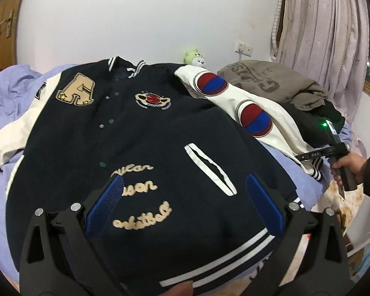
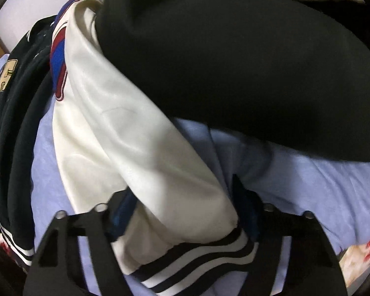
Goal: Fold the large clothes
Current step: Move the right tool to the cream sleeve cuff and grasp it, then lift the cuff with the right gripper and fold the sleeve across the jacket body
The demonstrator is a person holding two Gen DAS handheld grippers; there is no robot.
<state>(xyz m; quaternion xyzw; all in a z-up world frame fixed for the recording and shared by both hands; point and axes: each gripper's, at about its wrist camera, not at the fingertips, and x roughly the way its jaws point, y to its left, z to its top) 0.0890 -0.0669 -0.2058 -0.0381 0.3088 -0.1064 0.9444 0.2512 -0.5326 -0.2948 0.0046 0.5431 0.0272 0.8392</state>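
A: While it's spread front-up on the lilac bedsheet (image 1: pixel 2 93), the varsity jacket (image 1: pixel 140 128) shows a big tan "A" patch (image 1: pixel 77 89); script lower down isn't readable.

B: Left gripper (image 1: pixel 182 198) hovers over its hem, jaws wide, nothing held. Right gripper (image 2: pixel 185 218) straddles the glossy cream sleeve (image 2: pixel 125 133) by the striped knit cuff (image 2: pixel 194 259); can't tell if it's pinching.

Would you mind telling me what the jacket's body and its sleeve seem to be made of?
Jacket body: matte, felt-like navy cloth, probably wool blend; it shows no shine and a soft nap. Sleeve: smooth cream leather or faux leather; it catches glossy highlights and creases.
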